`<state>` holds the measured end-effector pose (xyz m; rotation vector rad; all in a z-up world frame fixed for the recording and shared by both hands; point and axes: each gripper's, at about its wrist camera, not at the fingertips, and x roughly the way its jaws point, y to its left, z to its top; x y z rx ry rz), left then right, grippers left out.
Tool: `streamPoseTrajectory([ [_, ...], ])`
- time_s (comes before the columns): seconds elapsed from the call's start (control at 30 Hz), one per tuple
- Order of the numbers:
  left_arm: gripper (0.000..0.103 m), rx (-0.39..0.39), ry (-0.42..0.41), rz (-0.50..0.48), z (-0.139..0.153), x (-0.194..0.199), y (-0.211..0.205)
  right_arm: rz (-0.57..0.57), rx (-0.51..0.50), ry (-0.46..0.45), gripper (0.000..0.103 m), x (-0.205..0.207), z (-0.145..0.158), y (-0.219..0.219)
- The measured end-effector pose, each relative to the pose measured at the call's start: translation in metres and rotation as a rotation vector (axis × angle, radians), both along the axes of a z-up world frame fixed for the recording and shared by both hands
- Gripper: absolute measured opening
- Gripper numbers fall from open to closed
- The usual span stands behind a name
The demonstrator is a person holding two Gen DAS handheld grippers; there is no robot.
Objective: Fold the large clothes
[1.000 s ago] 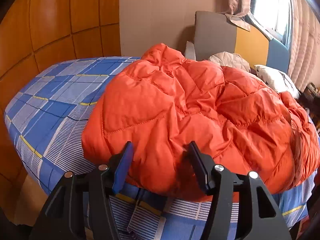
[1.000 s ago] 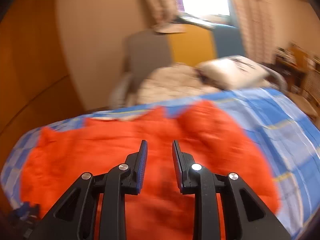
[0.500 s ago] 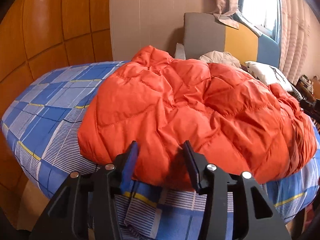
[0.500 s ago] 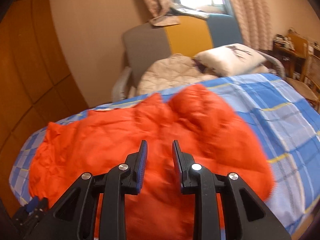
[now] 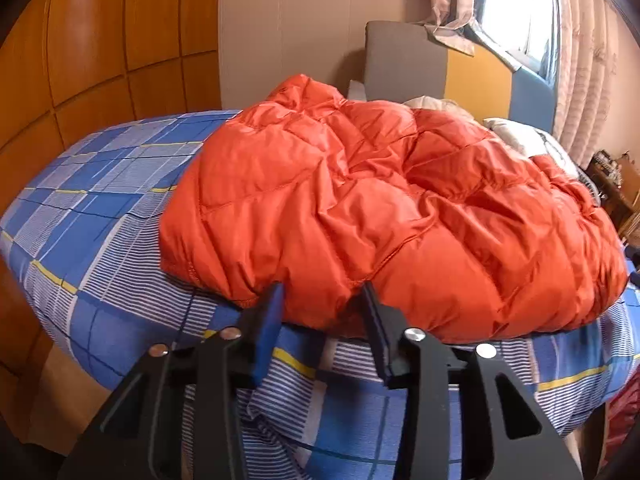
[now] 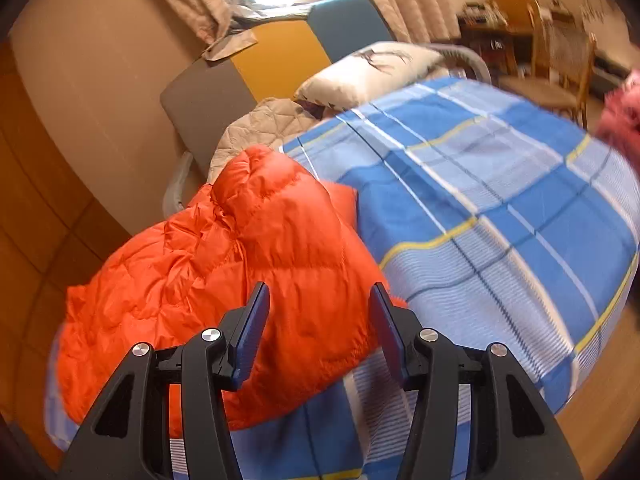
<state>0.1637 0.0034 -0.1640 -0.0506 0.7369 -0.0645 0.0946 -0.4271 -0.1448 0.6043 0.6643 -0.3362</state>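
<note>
An orange quilted puffer jacket lies bunched on a bed with a blue plaid sheet. My left gripper is open, its fingertips at the jacket's near hem, holding nothing. In the right wrist view the jacket covers the left part of the bed, with a raised fold at its far end. My right gripper is open and empty above the jacket's right edge.
A grey, yellow and blue headboard stands at the far end with a white pillow and a beige quilt. Wooden wall panels run along the left. A wooden chair and cluttered desk stand far right. A pink item is at the right edge.
My right gripper has opened from nearly shut and swung right, now showing bare sheet. My left gripper has narrowed a little and drawn back to the jacket's hem.
</note>
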Motion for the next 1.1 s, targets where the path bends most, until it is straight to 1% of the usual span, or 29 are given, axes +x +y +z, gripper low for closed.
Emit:
streamPoseTrajectory([
  [0.07,0.027,-0.01,-0.018,0.001,0.002,-0.001,0.002,-0.004,0.043,0.006,0.052,-0.002,-0.006,-0.002],
  [0.1,0.02,-0.016,-0.029,0.001,0.004,-0.001,0.003,-0.008,0.069,0.016,0.052,-0.003,-0.009,-0.002],
  [0.13,0.015,-0.039,-0.042,-0.002,0.006,-0.002,0.006,-0.009,0.097,0.022,0.052,-0.004,-0.013,-0.003],
  [0.17,0.013,-0.069,-0.052,-0.009,0.007,-0.002,0.008,-0.012,0.119,0.03,0.052,-0.004,-0.016,-0.003],
  [0.23,0.004,-0.121,-0.071,-0.026,0.011,-0.001,0.012,-0.018,0.173,0.05,0.052,-0.005,-0.025,-0.003],
  [0.27,0.002,-0.152,-0.077,-0.06,0.013,0.0,0.01,-0.02,0.193,0.049,0.052,-0.006,-0.028,-0.004],
  [0.3,0.001,-0.187,-0.082,-0.099,0.014,0.001,0.008,-0.023,0.201,0.051,0.052,-0.006,-0.029,-0.004],
  [0.37,0.0,-0.227,-0.093,-0.169,0.016,0.004,0.001,-0.027,0.216,0.054,0.052,-0.007,-0.033,-0.004],
  [0.4,0.0,-0.251,-0.086,-0.208,0.015,0.007,-0.003,-0.024,0.235,0.053,0.052,-0.007,-0.035,-0.005],
  [0.47,0.0,-0.264,-0.057,-0.227,0.01,0.019,-0.01,-0.026,0.27,0.052,0.052,-0.007,-0.038,-0.006],
  [0.5,0.0,-0.302,-0.024,-0.249,0.005,0.028,-0.013,-0.027,0.285,0.049,0.052,-0.007,-0.04,-0.007],
  [0.53,0.0,-0.336,-0.001,-0.248,0.0,0.036,-0.014,-0.027,0.291,0.049,0.052,-0.008,-0.041,-0.007],
  [0.57,0.0,-0.349,0.014,-0.245,-0.003,0.043,-0.015,-0.031,0.295,0.049,0.053,-0.008,-0.041,-0.008],
  [0.6,0.0,-0.37,0.049,-0.264,-0.008,0.052,-0.017,-0.033,0.295,0.047,0.056,-0.009,-0.041,-0.008],
  [0.63,0.0,-0.382,0.096,-0.277,-0.016,0.062,-0.019,-0.033,0.292,0.042,0.064,-0.009,-0.04,-0.007],
  [0.67,0.0,-0.377,0.15,-0.261,-0.029,0.073,-0.021,-0.036,0.284,0.037,0.064,-0.01,-0.038,-0.007],
  [0.77,0.0,-0.41,0.169,-0.257,-0.042,0.079,-0.021,-0.017,0.269,0.025,0.064,-0.009,-0.035,-0.005],
  [0.83,0.0,-0.405,0.166,-0.253,-0.043,0.079,-0.023,-0.006,0.26,0.029,0.064,-0.008,-0.034,-0.003],
  [0.93,0.0,-0.419,0.171,-0.251,-0.045,0.079,-0.022,0.007,0.291,0.051,0.065,-0.004,-0.041,-0.004],
  [1.03,0.0,-0.424,0.176,-0.253,-0.047,0.078,-0.019,0.001,0.332,0.066,0.076,-0.003,-0.052,-0.006],
  [1.1,0.0,-0.444,0.184,-0.252,-0.048,0.082,-0.017,0.017,0.371,0.035,0.076,0.0,-0.058,-0.009],
])
